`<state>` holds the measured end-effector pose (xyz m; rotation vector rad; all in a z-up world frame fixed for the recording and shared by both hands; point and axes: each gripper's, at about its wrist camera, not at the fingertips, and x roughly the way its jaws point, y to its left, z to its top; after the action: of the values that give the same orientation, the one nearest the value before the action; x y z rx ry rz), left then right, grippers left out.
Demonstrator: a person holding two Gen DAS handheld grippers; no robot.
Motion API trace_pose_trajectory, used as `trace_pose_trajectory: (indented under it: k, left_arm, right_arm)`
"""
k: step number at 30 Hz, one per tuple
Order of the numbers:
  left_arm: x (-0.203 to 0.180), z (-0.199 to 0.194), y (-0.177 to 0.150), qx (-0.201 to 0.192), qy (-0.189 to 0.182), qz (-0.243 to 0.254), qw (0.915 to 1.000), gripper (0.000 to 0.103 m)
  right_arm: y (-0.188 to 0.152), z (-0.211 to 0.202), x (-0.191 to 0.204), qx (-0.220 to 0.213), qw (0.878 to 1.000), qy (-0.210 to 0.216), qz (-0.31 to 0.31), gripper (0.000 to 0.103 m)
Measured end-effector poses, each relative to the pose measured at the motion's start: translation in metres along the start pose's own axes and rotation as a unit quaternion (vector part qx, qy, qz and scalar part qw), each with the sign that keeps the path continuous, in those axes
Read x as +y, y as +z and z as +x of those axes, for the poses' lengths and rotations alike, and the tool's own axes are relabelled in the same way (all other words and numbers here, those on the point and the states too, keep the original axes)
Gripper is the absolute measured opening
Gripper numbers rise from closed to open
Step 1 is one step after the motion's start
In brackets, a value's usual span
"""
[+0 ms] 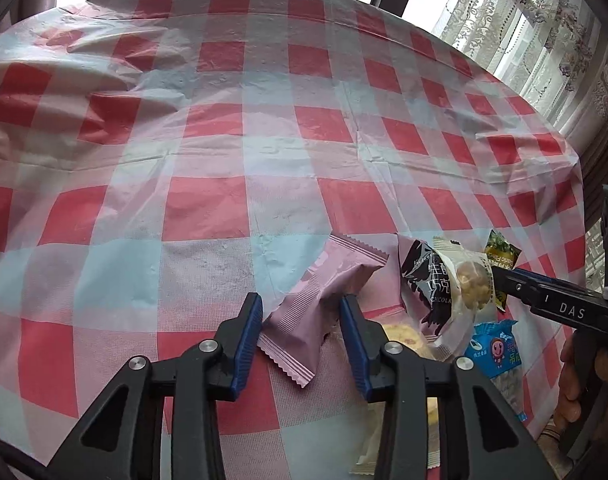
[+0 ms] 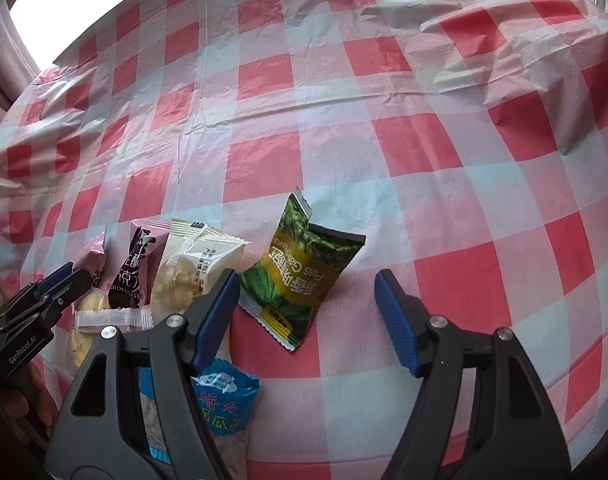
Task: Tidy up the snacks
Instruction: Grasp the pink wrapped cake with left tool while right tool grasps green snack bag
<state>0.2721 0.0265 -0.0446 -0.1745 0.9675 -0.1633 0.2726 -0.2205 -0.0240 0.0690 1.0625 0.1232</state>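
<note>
On the red-and-white checked tablecloth [image 1: 264, 140] lies a small heap of snack packets. My left gripper [image 1: 300, 320] is shut on a pink packet [image 1: 323, 292], whose crumpled middle sits pinched between the blue pads. In the right wrist view the left gripper [image 2: 66, 280] shows at the left edge, beside the pink packet [image 2: 98, 254]. My right gripper [image 2: 307, 296] stands open over a green packet [image 2: 300, 276]; its left pad is near the packet's edge and its right pad is well apart. A finger of the right gripper [image 1: 543, 300] reaches in from the right.
Beside the pink packet lie a black-and-pink chocolate packet [image 1: 427, 284], a cream biscuit packet [image 1: 469, 280], a blue packet [image 1: 495, 352] and a clear-wrapped yellow cake [image 1: 403, 338]. A lace curtain [image 1: 543, 40] hangs past the table's far right edge. The cloth is wrinkled at the far corners.
</note>
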Motion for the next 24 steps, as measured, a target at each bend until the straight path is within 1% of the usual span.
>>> trace_pose_trajectory:
  k: [3, 7, 8, 9, 10, 11, 12, 16, 18, 21, 24]
  left_arm:
    - [0.002, 0.001, 0.001, -0.005, 0.001, -0.002, 1.0000, 0.031]
    - [0.004, 0.000, 0.002, -0.012, -0.001, -0.007, 0.9999, 0.030]
    - [0.004, 0.000, 0.001, -0.013, -0.001, -0.007, 0.9999, 0.029]
    - [0.005, 0.000, 0.001, -0.014, -0.001, -0.008, 0.9999, 0.029]
    - [0.005, 0.000, 0.001, -0.016, 0.001, -0.008, 0.9998, 0.029]
    - [0.006, -0.001, 0.001, -0.018, 0.006, -0.009, 0.9998, 0.029]
    - [0.007, -0.002, 0.000, -0.021, 0.011, -0.010, 0.9997, 0.029]
    - [0.012, -0.005, -0.002, -0.029, 0.019, -0.019, 0.9992, 0.028]
    - [0.013, -0.006, -0.003, -0.032, 0.024, -0.022, 0.9990, 0.028]
    - [0.016, -0.008, -0.005, -0.035, 0.029, -0.028, 0.9986, 0.028]
    - [0.018, -0.010, -0.008, -0.039, 0.032, -0.036, 0.9981, 0.027]
  right_arm:
    - [0.003, 0.004, 0.005, -0.005, 1.000, -0.013, -0.014, 0.073]
    - [0.002, 0.006, 0.011, -0.011, 0.999, -0.031, -0.033, 0.073]
    - [0.001, 0.006, 0.011, -0.013, 0.999, -0.035, -0.036, 0.072]
    - [0.000, 0.006, 0.011, -0.015, 0.998, -0.039, -0.040, 0.068]
    - [-0.001, 0.005, 0.010, -0.016, 0.998, -0.039, -0.040, 0.067]
    - [-0.001, 0.004, 0.008, -0.017, 0.998, -0.040, -0.038, 0.063]
    - [-0.001, 0.003, 0.006, -0.018, 0.998, -0.041, -0.036, 0.057]
    - [-0.005, -0.001, 0.001, -0.024, 0.998, -0.039, -0.039, 0.042]
    - [-0.008, -0.004, -0.001, -0.025, 0.998, -0.033, -0.037, 0.029]
    - [-0.013, -0.007, -0.007, -0.027, 0.999, -0.020, -0.031, 0.025]
    - [-0.019, -0.012, -0.013, -0.026, 0.999, -0.004, -0.024, 0.023]
